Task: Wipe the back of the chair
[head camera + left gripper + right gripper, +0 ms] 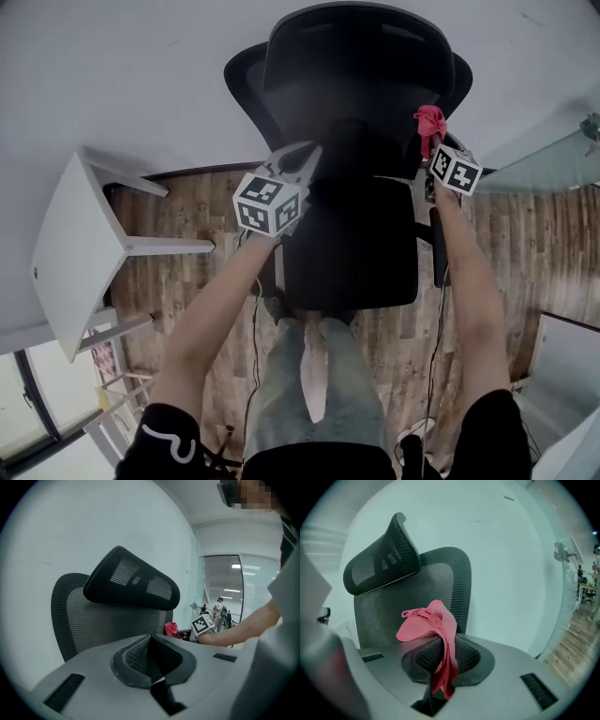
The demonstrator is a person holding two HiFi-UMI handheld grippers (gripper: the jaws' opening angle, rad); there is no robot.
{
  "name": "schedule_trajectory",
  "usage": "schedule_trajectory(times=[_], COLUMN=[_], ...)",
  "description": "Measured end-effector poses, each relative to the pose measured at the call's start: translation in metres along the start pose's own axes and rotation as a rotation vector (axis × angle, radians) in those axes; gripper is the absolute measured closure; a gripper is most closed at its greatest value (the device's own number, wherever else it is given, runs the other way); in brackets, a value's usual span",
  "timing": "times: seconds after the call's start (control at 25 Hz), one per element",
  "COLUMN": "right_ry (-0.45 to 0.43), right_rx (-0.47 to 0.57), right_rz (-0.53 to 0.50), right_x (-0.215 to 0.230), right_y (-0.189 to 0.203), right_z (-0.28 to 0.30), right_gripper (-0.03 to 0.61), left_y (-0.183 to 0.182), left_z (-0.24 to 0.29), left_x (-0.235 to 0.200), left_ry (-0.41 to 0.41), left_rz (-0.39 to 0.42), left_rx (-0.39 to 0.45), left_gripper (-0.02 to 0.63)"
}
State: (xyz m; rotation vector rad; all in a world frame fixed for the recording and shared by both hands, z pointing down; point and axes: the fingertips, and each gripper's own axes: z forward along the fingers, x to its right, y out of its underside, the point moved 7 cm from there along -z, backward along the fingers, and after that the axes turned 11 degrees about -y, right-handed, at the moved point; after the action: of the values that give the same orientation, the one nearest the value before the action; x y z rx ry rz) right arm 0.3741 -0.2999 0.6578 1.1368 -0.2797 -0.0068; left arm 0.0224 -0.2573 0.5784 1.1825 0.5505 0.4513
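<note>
Black mesh chair back (pixel 440 578) stands upright — crumpled pink cloth (pixel 433 625) just beside its edge.

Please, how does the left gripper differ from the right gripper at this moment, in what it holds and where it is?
The right gripper is shut on a pink cloth; the left gripper is shut with its fingers together on nothing. In the head view, the right gripper is near the right edge of the chair back, while the left gripper is nearer its middle. Both point toward the chair.
</note>
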Motion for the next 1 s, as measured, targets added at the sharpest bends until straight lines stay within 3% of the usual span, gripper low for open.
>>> schedule_trajectory(times=[0.24, 0.44, 0.76, 1.0], right_ry=[0.044, -0.078, -0.261, -0.340], right_rx=[0.029, 0.062, 0.069, 0.052], right_rz=[0.058, 0.150, 0.091, 0.069], right_x=[0.026, 0.009, -0.097, -0.184], right_y=[-0.003, 0.008, 0.026, 0.044], right_z=[-0.022, -0.034, -0.011, 0.016], right_gripper=[0.522, 0.522, 0.522, 0.520], left_y=[-0.001, -0.002, 0.013, 0.024], left_z=[0.017, 0.021, -0.003, -0.041], left_x=[0.012, 0.012, -0.023, -0.072], left_ry=[0.023, 0.035, -0.015, -0.062], left_rz=[-0.007, -0.021, -0.045, -0.075], left_rx=[-0.010, -0.004, -0.013, -0.028], left_gripper=[0.589, 0.589, 0.589, 0.589])
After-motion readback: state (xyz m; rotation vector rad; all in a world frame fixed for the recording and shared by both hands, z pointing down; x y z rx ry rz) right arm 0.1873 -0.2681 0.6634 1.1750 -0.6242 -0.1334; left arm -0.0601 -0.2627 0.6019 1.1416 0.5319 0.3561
